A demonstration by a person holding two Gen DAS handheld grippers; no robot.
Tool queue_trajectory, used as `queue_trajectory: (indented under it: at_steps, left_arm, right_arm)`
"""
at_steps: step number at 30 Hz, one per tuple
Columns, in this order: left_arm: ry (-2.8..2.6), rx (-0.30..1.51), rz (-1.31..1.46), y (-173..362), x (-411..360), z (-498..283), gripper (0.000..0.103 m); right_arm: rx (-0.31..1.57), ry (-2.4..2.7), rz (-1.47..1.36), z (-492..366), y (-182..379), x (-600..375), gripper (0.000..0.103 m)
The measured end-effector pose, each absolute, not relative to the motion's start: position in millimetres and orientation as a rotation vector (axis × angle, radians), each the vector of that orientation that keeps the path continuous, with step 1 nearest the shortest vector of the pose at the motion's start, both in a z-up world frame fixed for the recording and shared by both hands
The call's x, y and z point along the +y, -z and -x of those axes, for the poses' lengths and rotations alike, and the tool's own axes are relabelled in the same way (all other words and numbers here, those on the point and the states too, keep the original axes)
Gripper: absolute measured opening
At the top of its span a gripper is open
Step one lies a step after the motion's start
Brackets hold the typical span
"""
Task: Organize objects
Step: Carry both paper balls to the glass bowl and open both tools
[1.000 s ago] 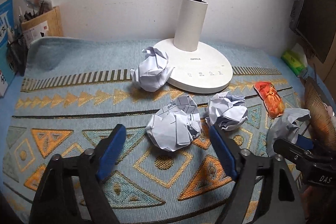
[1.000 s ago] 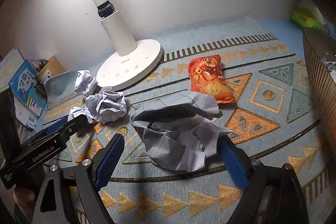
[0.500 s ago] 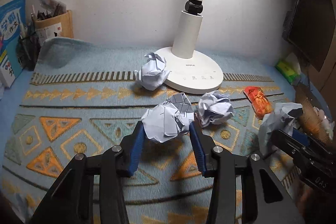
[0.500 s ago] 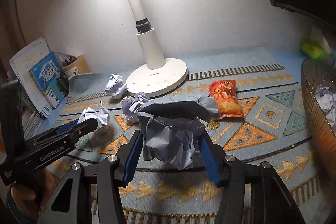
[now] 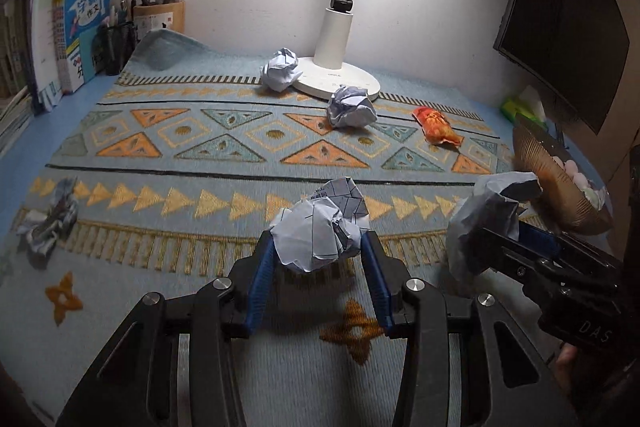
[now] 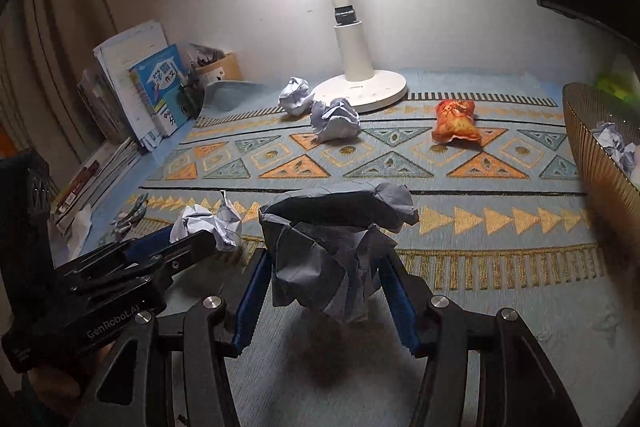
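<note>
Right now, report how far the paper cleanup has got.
Done: crumpled paper already lies in the brown basket. In hand: left gripper and right gripper each clamp a paper ball. Left: two balls by the lamp base, the orange snack bag.

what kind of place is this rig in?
Looks like a home study desk, probably. A desk lamp stands at the wall, books and a pen holder sit in the corner, a monitor is on the right, and a patterned mat covers the top.

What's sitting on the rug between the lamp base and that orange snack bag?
One crumpled paper ball, touching the lamp base, then bare rug up to the orange snack bag; clearest in the right wrist view.
</note>
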State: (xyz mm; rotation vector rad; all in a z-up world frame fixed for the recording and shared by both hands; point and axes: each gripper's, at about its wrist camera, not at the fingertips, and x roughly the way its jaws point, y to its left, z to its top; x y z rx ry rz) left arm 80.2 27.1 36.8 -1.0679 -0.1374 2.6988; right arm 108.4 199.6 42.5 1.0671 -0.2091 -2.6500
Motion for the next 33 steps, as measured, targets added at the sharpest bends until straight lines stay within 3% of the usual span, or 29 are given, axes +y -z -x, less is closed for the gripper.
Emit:
queue_trajectory:
  at_steps: [2, 7, 21, 26, 29, 33]
  left_arm:
    - [-2.718, -0.122, 1.048, -36, 30, -87, 0.040]
    - [-2.753, -0.052, 1.045, -34, 36, -91, 0.040]
    - [-2.748, -0.025, 1.029, -33, 39, -94, 0.041]
    - [-2.749, -0.007, 1.028, -32, 41, -93, 0.041]
    - [-2.767, 0.006, 1.006, -34, 42, -95, 0.041]
    - [-2.785, 0.023, 1.004, -35, 43, -96, 0.041]
  right_arm:
    - [-0.207, 2.666, -1.076, -112, -41, 200, 0.055]
    - [-0.203, 2.719, -1.106, -114, -40, 205, 0.070]
    - [-0.332, 2.653, -1.220, -107, -23, 207, 0.070]
    - [-0.397, 2.643, -1.215, -106, -20, 212, 0.070]
    - [-0.391, 2.642, -1.205, -106, -22, 213, 0.059]
    - [-0.346, 2.680, -1.182, -109, -29, 209, 0.055]
